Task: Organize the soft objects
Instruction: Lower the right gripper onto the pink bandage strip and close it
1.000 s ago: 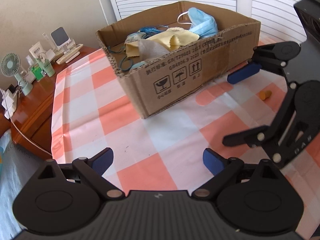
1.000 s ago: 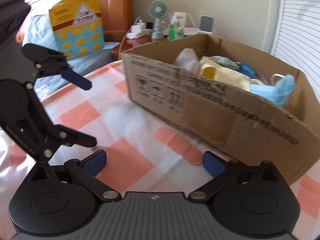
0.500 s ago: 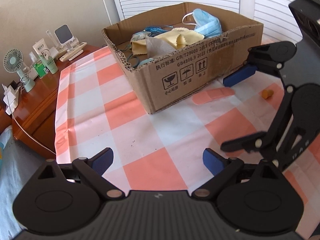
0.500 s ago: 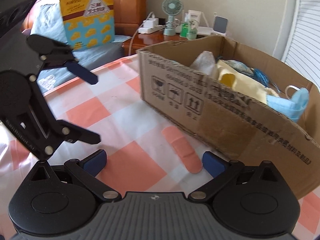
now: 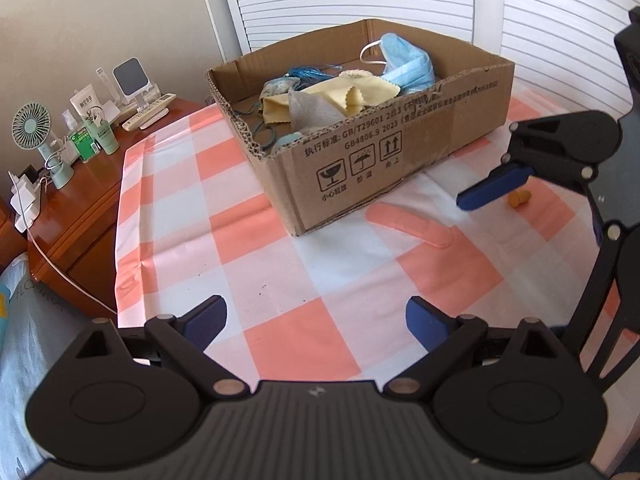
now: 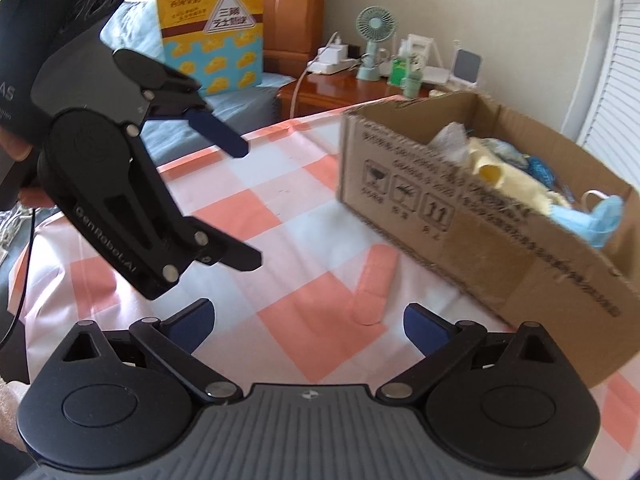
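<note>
Both tools, left tool and right tool, were held wide open and empty. A plaster lay flat on the table, at 12 o'clock, beside the box. Being thin, it could be missed, or the tablecloth pinched.

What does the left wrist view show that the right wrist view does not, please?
Only the left wrist view shows the small orange piece on the tablecloth and the white remote on the wooden cabinet. Only the right wrist view shows the yellow snack bag on the bed. Both show the cardboard box holding the blue mask and yellow cloth, the pink bandage beside it, and both open grippers.
</note>
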A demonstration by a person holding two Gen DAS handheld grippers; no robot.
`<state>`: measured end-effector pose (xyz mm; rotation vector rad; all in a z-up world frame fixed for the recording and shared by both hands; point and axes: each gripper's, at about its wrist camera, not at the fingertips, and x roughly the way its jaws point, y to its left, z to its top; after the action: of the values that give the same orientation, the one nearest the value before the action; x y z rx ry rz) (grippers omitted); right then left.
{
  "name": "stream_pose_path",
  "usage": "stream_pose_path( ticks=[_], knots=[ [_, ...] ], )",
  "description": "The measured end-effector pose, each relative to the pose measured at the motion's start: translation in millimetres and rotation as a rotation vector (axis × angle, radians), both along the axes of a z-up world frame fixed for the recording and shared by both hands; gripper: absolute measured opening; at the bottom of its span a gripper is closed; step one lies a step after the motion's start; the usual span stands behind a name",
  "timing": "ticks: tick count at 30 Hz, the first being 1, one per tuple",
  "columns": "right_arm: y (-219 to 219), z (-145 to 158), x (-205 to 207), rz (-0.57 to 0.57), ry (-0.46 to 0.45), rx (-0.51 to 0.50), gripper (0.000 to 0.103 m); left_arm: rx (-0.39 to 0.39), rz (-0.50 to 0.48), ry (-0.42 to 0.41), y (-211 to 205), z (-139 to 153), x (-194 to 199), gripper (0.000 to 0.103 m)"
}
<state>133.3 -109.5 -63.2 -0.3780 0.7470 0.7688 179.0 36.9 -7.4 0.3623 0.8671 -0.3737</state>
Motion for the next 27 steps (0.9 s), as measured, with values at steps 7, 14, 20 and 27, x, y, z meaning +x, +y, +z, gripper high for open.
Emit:
stream_pose_path(
  ticks=[7, 14, 20, 27],
  knots=[
    [-18.1, 2.2, -3.1, -0.089, -0.031, -0.033, 0.102, -0.011, 0.002, -0.005, -11.6, 3.4, -2.2, 0.096],
    [-13.8, -2.6, -1.5, -0.135, -0.050, -0.050, 0.094, -0.014, 0.041, -0.018, -9.7, 7.2, -9.7, 0.096],
    [1.9, -9.1, 13.4, -0.153, -0.032, -0.036, 0.080, -0.027, 0.078, -0.017, 3.6, 6.4, -11.2, 0.096],
    [16.1, -9.8, 28.7, -0.174, -0.024, -0.005, 0.063, -0.041, 0.091, -0.011, 14.5, 3.4, -8.7, 0.096]
  ],
)
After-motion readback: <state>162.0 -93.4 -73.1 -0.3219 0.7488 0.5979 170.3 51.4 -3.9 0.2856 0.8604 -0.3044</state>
